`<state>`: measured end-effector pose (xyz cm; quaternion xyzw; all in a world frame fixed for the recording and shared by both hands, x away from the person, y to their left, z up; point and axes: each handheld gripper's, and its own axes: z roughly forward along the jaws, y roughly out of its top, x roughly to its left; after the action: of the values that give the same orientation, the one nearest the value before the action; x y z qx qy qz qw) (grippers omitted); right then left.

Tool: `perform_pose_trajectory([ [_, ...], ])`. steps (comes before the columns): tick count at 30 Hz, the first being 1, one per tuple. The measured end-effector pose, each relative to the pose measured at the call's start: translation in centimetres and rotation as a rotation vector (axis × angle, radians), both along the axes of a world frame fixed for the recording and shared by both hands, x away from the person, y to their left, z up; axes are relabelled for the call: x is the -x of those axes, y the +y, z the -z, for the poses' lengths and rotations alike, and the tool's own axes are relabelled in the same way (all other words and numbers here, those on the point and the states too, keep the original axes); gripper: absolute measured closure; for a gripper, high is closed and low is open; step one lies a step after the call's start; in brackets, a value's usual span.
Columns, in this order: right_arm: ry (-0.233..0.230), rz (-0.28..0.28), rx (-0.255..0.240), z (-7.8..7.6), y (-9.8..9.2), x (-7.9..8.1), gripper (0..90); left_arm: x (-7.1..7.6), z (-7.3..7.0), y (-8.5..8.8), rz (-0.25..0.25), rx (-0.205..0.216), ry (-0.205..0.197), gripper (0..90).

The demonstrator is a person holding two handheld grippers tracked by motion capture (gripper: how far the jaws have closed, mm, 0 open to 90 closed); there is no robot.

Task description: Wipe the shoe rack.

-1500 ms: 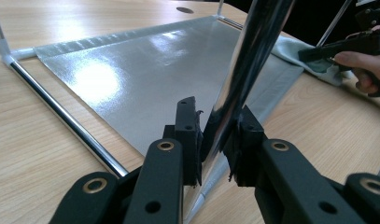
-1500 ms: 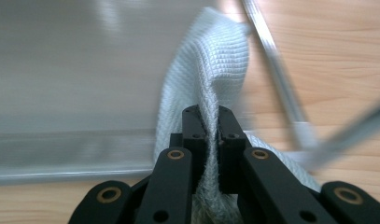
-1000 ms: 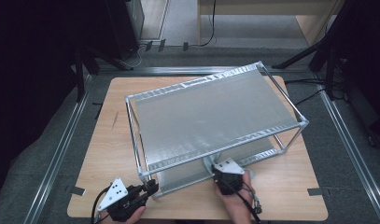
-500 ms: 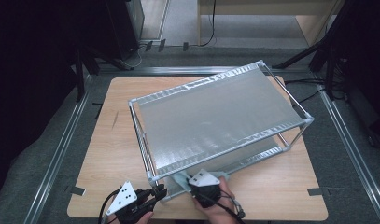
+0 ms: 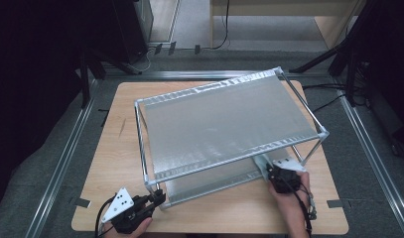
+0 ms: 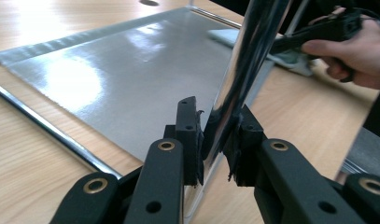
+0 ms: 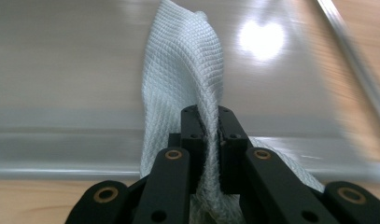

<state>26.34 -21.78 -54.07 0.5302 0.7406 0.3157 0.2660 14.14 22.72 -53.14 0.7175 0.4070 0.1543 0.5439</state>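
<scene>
A metal two-shelf rack (image 5: 224,124) stands on the wooden table (image 5: 115,163). My left gripper (image 5: 157,197) is at the rack's near left corner, shut on the chrome corner post (image 6: 239,84); in the left gripper view the left gripper (image 6: 215,135) pinches that post just above the lower shelf (image 6: 131,79). My right gripper (image 5: 271,171) is at the right end of the lower shelf (image 5: 214,183), under the top shelf's edge. In the right gripper view the right gripper (image 7: 211,121) is shut on a white waffle-weave cloth (image 7: 183,60) that lies on the shelf surface (image 7: 61,70).
The top shelf hangs over most of the lower one. Bare table shows to the left of the rack and along the near edge. Metal floor rails (image 5: 65,158) run on both sides of the table. The other hand and its gripper (image 6: 337,32) show far off in the left gripper view.
My right gripper swept left along the lower shelf's front with the cloth, then back to the right end. The left gripper has stayed on the post.
</scene>
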Motion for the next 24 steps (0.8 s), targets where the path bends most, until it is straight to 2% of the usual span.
perform_pose_trajectory([
  [3, -0.007, 0.087, -0.009, -0.2, -2.5, -0.3, 82.4, -0.3, 0.0, 1.0, -0.032, 0.005, 0.006, 76.6],
  [6, -0.012, 0.133, -0.033, -0.3, -3.8, -0.4, 82.6, -0.4, 0.0, 1.6, -0.051, 0.005, 0.009, 76.6],
  [10, -0.011, 0.132, -0.063, -0.3, -3.5, -0.3, 83.0, -0.4, 0.0, 1.7, -0.056, 0.006, 0.013, 76.4],
  [15, -0.002, 0.032, -0.056, 0.0, 0.1, 0.2, 83.0, -0.2, 0.1, 0.9, -0.028, 0.013, 0.011, 76.4],
  [18, 0.008, -0.033, -0.066, 0.2, 2.6, 0.7, 83.0, 0.0, 0.1, -0.1, 0.002, 0.018, 0.012, 76.4],
  [24, 0.017, -0.221, -0.048, 0.6, 9.9, 3.5, 82.9, 0.6, 0.1, -2.6, 0.077, 0.024, 0.010, 76.2],
])
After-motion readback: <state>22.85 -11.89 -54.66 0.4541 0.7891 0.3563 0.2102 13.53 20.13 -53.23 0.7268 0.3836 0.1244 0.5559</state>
